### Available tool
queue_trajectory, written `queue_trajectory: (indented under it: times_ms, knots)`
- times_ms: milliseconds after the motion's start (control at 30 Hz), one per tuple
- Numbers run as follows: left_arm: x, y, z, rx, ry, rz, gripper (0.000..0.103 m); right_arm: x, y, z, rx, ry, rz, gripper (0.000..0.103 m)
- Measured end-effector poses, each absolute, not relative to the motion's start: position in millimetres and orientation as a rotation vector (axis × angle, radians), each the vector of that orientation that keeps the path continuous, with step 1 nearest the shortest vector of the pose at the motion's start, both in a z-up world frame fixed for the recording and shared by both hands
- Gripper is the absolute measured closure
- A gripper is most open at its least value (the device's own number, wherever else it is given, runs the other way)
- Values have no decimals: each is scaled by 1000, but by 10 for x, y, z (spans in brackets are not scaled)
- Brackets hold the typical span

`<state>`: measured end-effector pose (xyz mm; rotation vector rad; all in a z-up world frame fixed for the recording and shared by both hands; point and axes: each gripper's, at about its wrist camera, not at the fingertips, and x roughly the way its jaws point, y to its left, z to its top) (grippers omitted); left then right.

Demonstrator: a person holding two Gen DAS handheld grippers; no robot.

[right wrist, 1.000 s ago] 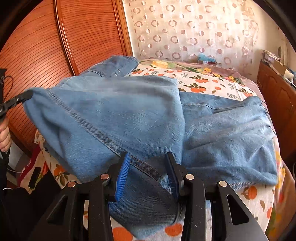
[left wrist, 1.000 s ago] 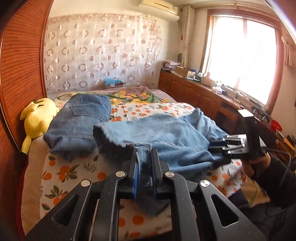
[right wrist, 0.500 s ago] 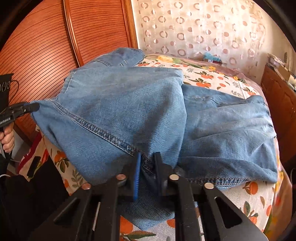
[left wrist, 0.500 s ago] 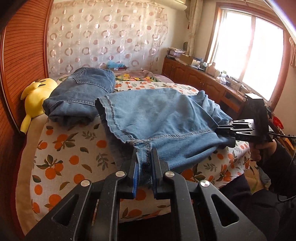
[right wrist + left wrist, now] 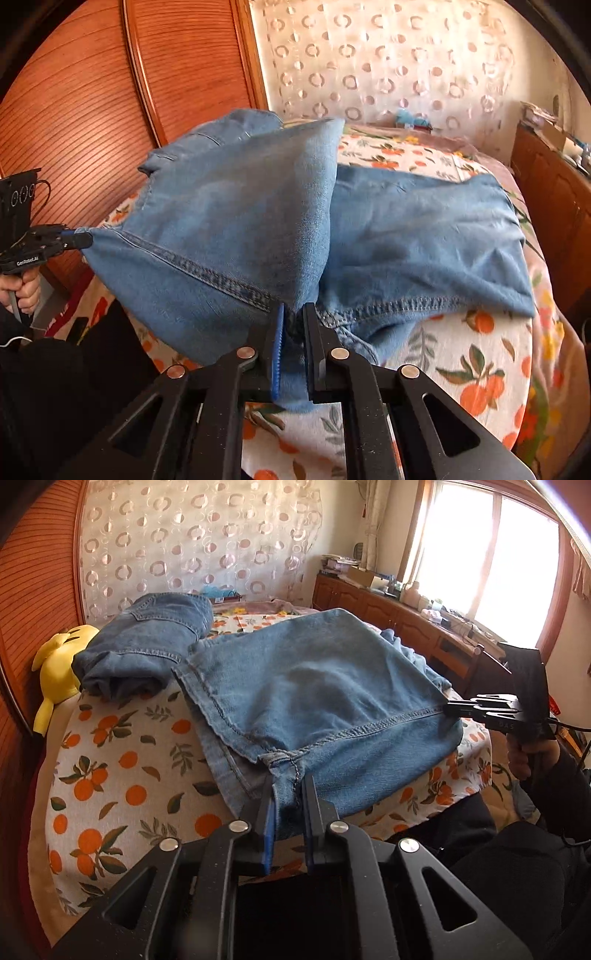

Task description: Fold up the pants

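The left gripper has its jaws closed on the hem corner of the pants, with a fold of denim pinched between the blue pads. Beyond its fingertips the raised layer stretches toward the far side of the bed; up and to the left of the fingers lies a second pair of folded jeans, with a yellow plush toy just beside it. Off to the right of these fingers, along the taut stitched hem, the right gripper bites the other end of the same edge.

In its own view the right gripper has just been closing and now clamps the hem seam, cloth bunched between its fingers. To the right of the fingertips the lower layer of the pants rests flat on the orange-print sheet; to the left, the lifted layer hangs between both grippers.

The step in hand looks like carrying the held edge over to make a fold. To do it well, I judge both hands should travel together, keep the hem taut and level, and lay the edge down square on the layer beneath before letting go. Uneven pull would likely skew or wrinkle the fold.
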<state>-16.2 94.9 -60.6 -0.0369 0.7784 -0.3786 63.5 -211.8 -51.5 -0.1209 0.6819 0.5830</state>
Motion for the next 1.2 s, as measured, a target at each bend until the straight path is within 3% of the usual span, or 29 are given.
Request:
queue_trajectory:
  times_ms: [167, 267, 400, 733, 800, 867, 933, 1200]
  knots:
    - [-143, 1019, -544, -39, 768, -354, 74, 639, -2126, -394, -103, 661, 552, 81]
    - [-144, 1107, -427, -45, 725, -340, 52, 573, -2122, -303, -101, 627, 534, 67]
    - [-5, 1214, -295, -39, 691, -307, 51, 571, -2078, -249, -100, 596, 532, 57]
    - [883, 1281, -528, -39, 733, -249, 51, 973, -1893, -478, -128, 605, 510, 55]
    - [1066, 1307, -611, -70, 753, -252, 55, 1062, -1875, -524, -125, 617, 512, 55]
    - [1185, 1316, -658, -88, 769, -249, 68, 1126, -1845, -568, -132, 631, 518, 55]
    - [1227, 1305, -660, -89, 772, -249, 87, 1180, -1815, -619, -142, 641, 518, 54]
    - [1178, 1315, -129, -30, 610, -197, 101, 1289, -1883, -691, -87, 648, 538, 52]
